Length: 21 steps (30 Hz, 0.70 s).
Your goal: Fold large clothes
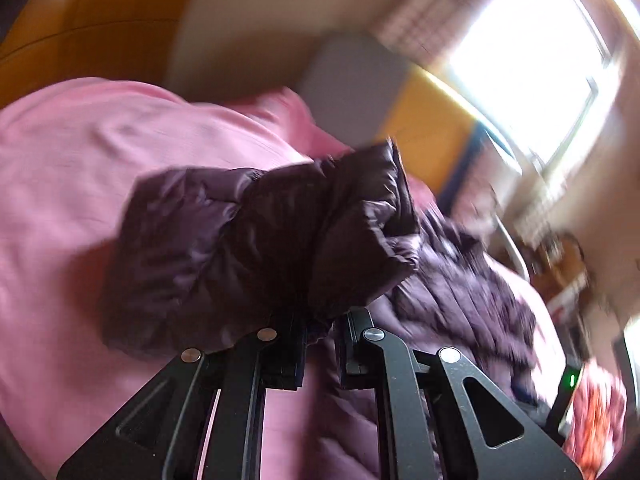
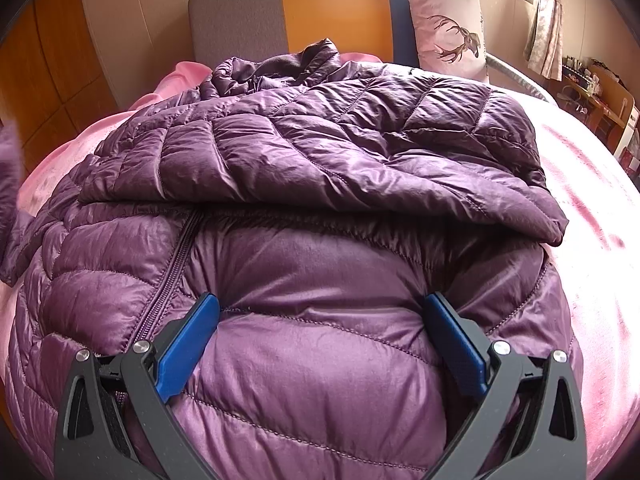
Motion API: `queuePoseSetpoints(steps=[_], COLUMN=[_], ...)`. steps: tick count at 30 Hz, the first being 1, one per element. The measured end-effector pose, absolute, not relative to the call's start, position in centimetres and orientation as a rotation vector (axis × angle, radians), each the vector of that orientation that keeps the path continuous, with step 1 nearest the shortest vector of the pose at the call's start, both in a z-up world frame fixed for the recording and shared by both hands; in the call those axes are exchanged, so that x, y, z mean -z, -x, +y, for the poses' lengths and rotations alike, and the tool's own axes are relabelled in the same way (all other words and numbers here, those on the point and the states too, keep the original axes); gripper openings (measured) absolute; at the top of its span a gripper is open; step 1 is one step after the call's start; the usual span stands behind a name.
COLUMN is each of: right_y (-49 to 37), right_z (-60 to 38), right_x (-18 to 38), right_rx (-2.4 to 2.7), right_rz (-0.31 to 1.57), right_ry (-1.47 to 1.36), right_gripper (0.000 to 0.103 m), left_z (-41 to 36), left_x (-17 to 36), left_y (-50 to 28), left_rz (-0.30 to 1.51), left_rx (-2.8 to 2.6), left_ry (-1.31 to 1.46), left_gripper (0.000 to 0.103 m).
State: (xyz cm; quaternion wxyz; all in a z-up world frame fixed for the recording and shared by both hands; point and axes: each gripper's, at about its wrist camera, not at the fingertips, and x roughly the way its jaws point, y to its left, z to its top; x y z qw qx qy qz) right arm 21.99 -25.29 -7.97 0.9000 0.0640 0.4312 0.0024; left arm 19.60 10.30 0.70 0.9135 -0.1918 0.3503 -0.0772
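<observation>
We see a purple puffer jacket (image 2: 320, 184) spread on the bed (image 2: 592, 200), one sleeve (image 2: 360, 168) already folded across the chest. It looks light, soft and slick, so thin pinches may slip; we would grab at a cuff, hem or seam. Left tool (image 1: 320, 344) is clamped on what seems to be the other sleeve's cuff (image 1: 260, 240), though the view is blurred. Right tool (image 2: 322, 340) stands wide apart, pressing down on the lower body near the zipper (image 2: 176, 268).
</observation>
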Motion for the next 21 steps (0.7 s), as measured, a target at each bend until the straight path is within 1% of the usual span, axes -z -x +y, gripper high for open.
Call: queuePoseSetpoints(steps=[5, 6, 7, 8, 9, 11, 12, 14, 17, 21], right_y=[-21.9, -21.9, -21.9, -21.9, -22.0, -22.0, -22.0, -22.0, -22.0, -22.0], right_z=[-25.3, -25.4, -25.4, -25.4, -25.4, -25.3, -25.3, -25.3, -25.3, -25.3], right_x=[7.9, 7.9, 7.9, 7.9, 7.9, 7.9, 7.9, 7.9, 7.9, 7.9], right_rx=[-0.008, -0.009, -0.009, -0.011, -0.01, -0.01, -0.011, -0.011, -0.01, -0.011], right_rz=[0.89, 0.888, 0.886, 0.885, 0.883, 0.881, 0.88, 0.878, 0.877, 0.877], right_ry=[-0.136, -0.137, -0.138, -0.138, -0.138, -0.139, -0.14, -0.141, -0.141, -0.143], right_gripper=[0.101, 0.101, 0.101, 0.101, 0.101, 0.101, 0.101, 0.101, 0.101, 0.101], left_z=[3.6, 3.0, 2.4, 2.2, 1.9, 1.6, 1.2, 1.0, 1.7, 2.8], left_x=[2.7, 3.1, 3.5, 3.6, 3.7, 3.7, 3.7, 3.8, 3.1, 3.5], left_y=[-20.5, -20.7, -20.8, -20.7, -20.5, -20.0, -19.4, -19.0, -17.3, -15.6], left_rz=[0.844, 0.859, 0.859, 0.855, 0.846, 0.819, 0.788, 0.788, 0.725, 0.708], left_rx=[0.216, 0.217, 0.212, 0.211, 0.213, 0.2, 0.172, 0.158, 0.135, 0.099], left_ry=[0.26, 0.247, 0.224, 0.212, 0.19, 0.151, 0.114, 0.082, 0.114, 0.175], left_gripper=[0.012, 0.019, 0.024, 0.037, 0.06, 0.086, 0.087, 0.087, 0.086, 0.086])
